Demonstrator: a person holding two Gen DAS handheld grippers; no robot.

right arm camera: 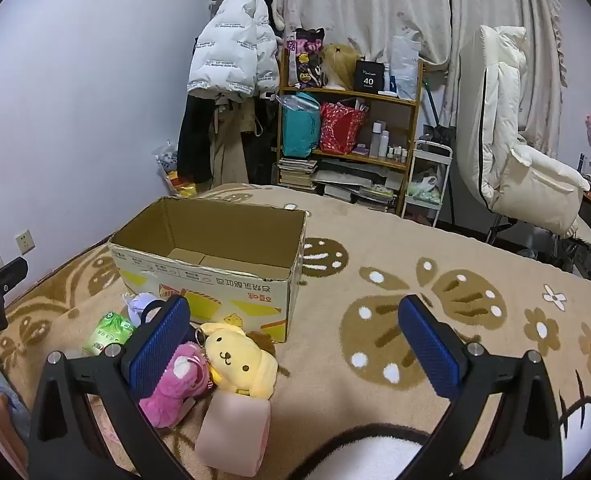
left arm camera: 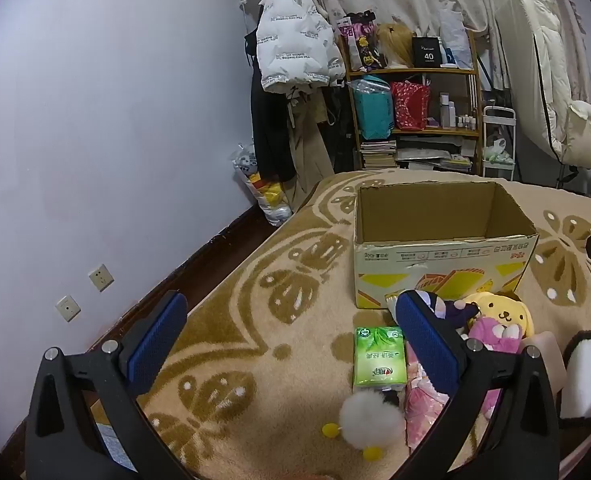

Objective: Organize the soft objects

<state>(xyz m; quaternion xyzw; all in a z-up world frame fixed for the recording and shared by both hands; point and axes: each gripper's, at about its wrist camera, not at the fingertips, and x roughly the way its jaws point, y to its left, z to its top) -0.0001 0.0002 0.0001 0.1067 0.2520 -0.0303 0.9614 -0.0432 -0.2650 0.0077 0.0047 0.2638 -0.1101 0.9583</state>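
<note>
Claws, left (left arm camera: 291,334) and right (right arm camera: 295,338), spread; box (right arm camera: 215,280) seemingly empty.

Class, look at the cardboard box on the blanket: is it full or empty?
Empty, as far as shown. The cardboard box stands open-topped, and the right wrist view shows only its bare bottom flaps; the near corner inside is hidden.

A bed (right arm camera: 435,248) with a beige blanket (left arm camera: 279,320) in brown flower pattern carries everything. An open cardboard box (right arm camera: 211,276) stands upright on it. Just in front of the box lie a yellow dog plush (right arm camera: 241,362), a pink plush (right arm camera: 179,380) touching it, a green tissue pack (left arm camera: 379,356), a pink block (right arm camera: 233,432), and a white fluffy toy (left arm camera: 371,418) with yellow feet.
</note>
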